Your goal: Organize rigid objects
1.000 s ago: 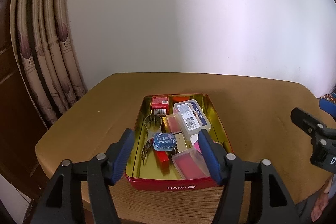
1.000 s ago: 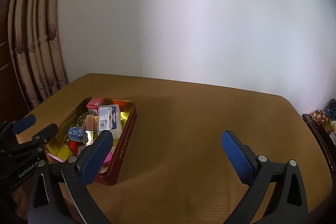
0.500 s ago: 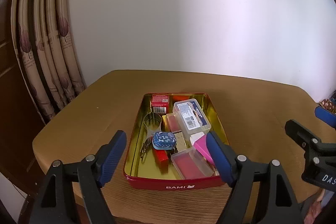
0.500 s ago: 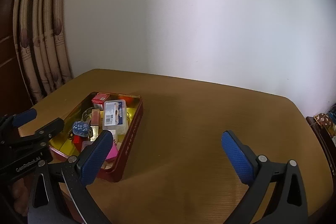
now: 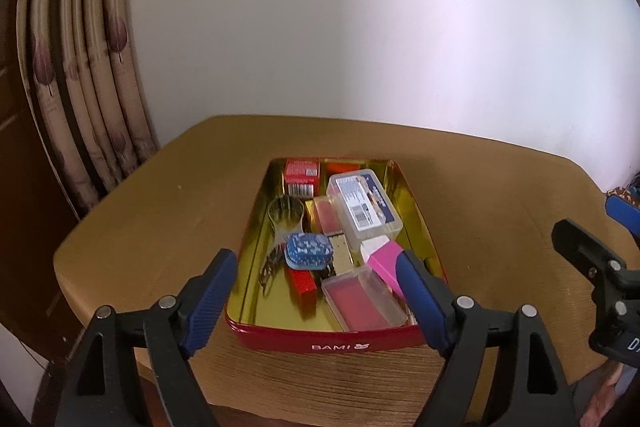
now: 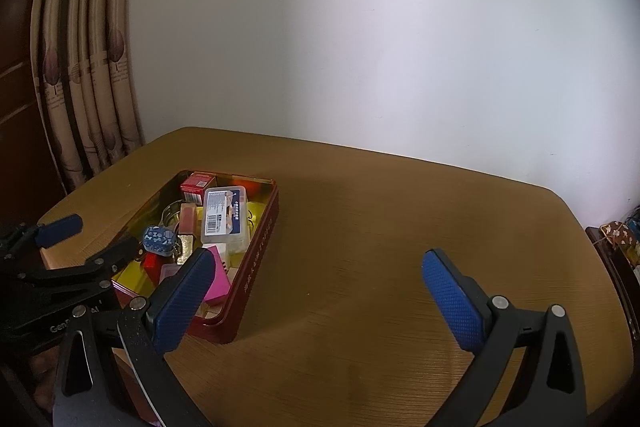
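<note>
A red tin with a gold inside sits on the wooden table, holding several small items. Among them are a clear labelled box, a blue patterned mini tin, a red barcode box, a pink block, a clear case with a red insert and a metal ring. My left gripper hovers before the tin's near end; its jaws are opening, with nothing gripped. My right gripper stands open over bare table, right of the tin.
Patterned curtains hang left of the table, with a white wall behind. A dark side stand with small patterned things is at the table's right edge. The table is bare to the right of the tin.
My left gripper's jaws have spread wider apart, from inside the tin's width to about its full width. The right gripper's jaws stay as wide as before.
</note>
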The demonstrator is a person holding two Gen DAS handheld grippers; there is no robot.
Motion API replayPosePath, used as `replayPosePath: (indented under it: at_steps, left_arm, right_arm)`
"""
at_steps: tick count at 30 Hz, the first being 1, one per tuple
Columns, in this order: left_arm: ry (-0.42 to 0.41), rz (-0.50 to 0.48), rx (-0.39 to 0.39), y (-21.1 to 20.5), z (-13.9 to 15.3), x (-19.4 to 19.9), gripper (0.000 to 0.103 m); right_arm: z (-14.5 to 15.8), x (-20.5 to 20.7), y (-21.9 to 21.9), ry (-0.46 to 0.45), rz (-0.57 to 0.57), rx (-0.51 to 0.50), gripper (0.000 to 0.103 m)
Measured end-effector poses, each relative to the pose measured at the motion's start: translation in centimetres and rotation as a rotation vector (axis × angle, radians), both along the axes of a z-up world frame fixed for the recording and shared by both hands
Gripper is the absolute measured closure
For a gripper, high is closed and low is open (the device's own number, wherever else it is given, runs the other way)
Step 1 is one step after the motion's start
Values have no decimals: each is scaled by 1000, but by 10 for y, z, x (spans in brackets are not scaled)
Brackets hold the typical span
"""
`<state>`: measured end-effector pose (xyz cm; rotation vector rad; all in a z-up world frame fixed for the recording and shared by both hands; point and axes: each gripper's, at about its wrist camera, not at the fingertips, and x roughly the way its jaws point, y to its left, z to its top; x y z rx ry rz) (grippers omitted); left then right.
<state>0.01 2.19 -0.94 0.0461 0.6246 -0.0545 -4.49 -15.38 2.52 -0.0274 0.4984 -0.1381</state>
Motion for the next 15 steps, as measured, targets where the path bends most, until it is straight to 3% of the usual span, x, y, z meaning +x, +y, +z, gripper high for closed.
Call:
replayPosePath:
  at_steps: [6, 15]
  left_arm:
    - [-61, 51, 14, 1, 1, -6, 19]
    - [-79, 15, -9, -2, 5, -9, 19]
  right_arm:
    - [0, 0, 1, -1, 3, 4, 0]
    - [2, 0, -2, -6, 4, 7, 0]
